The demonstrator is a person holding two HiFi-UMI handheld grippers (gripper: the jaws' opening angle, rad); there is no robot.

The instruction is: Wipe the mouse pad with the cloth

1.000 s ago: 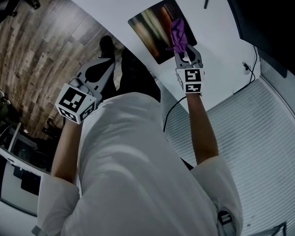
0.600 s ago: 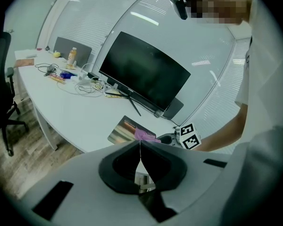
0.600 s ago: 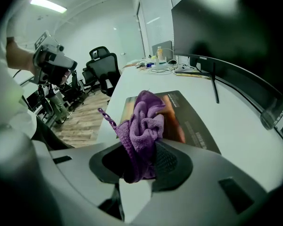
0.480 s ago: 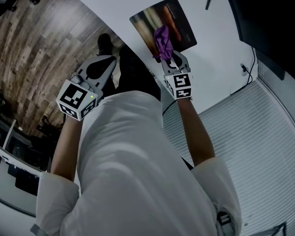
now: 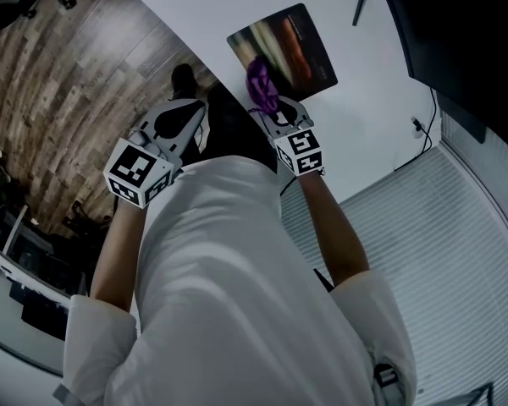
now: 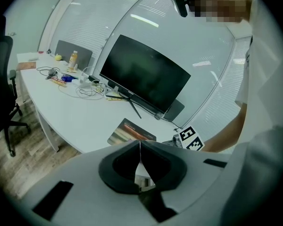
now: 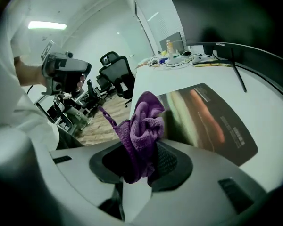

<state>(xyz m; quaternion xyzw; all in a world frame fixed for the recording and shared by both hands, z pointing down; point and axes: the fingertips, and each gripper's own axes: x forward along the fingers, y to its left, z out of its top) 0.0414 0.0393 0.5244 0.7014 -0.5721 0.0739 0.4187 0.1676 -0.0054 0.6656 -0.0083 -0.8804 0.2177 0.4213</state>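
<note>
Since a second ago the right gripper (image 5: 268, 108) has drawn back across the mouse pad (image 5: 298, 45) toward the person. It has carried the purple cloth (image 5: 258, 76) from the pad's far right part to its near left edge. Its fingers (image 7: 172, 161) are clamped on the cloth, which bunches up between them and spills past the tips at the pad's edge. The left gripper (image 5: 193, 118) is held off the edge of the counter (image 5: 364, 134), above the wood floor (image 5: 76, 66), fingers pressed together with nothing between them. Farther along the counter stands a dark monitor (image 6: 144, 74), with cables and small items beyond it.
</note>
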